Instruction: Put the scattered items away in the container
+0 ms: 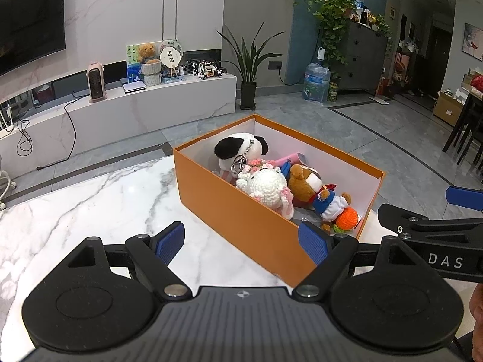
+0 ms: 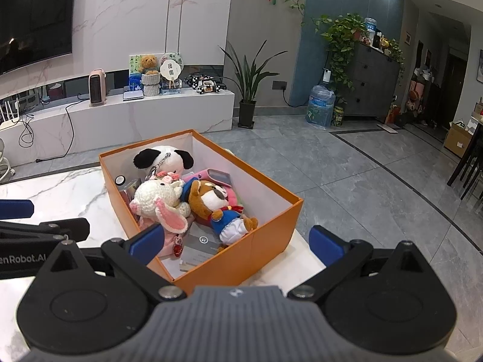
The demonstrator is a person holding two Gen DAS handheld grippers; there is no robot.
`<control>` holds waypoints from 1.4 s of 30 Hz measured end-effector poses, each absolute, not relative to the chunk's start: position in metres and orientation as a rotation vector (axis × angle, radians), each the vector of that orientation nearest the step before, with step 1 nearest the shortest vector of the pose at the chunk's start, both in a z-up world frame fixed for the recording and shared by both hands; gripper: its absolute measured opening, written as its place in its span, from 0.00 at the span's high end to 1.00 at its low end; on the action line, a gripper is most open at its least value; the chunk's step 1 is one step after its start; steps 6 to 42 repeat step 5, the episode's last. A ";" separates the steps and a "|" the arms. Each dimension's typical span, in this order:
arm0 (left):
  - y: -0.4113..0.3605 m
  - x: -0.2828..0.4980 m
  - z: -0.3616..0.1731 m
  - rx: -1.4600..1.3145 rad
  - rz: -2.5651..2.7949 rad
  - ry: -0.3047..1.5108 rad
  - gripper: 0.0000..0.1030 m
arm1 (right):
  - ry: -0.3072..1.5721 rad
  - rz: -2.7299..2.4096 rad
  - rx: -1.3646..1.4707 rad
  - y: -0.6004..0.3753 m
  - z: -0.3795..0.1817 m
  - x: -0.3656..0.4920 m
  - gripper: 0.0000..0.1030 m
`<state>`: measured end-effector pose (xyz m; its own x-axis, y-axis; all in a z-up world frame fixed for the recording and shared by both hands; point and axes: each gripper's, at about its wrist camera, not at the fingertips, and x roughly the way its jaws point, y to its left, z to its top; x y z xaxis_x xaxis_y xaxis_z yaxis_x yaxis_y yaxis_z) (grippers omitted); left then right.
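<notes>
Blue-padded left tool [image 1: 241, 242] and right tool [image 2: 237, 246] gape wide, holding nothing.

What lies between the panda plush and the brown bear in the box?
The white crocheted bunny lies between the panda plush and brown bear, shown in both views.

A home living room: wall-mounted television [image 2: 34, 18], marble media console [image 2: 126, 114], potted plant [image 2: 249, 75], grey-tiled floor [image 2: 362, 175].

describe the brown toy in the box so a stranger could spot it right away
Find the orange box on the marble table. Among the soft toys inside, the brown plush lies nearest its open right side, against the white crocheted bunny. It alone has brown fur and a blue sailor outfit with white shorts.
</notes>
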<state>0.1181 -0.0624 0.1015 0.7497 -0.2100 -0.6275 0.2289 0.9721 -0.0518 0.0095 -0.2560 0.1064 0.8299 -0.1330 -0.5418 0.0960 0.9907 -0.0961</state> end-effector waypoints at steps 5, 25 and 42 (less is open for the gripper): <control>-0.063 0.118 0.101 0.027 -0.240 0.680 0.05 | 0.580 -0.123 -0.065 -0.256 0.107 0.009 0.00; -0.063 0.118 0.101 0.027 -0.240 0.680 0.05 | 0.580 -0.123 -0.065 -0.256 0.107 0.009 0.00; -0.063 0.118 0.101 0.027 -0.240 0.680 0.05 | 0.580 -0.123 -0.065 -0.256 0.107 0.009 0.00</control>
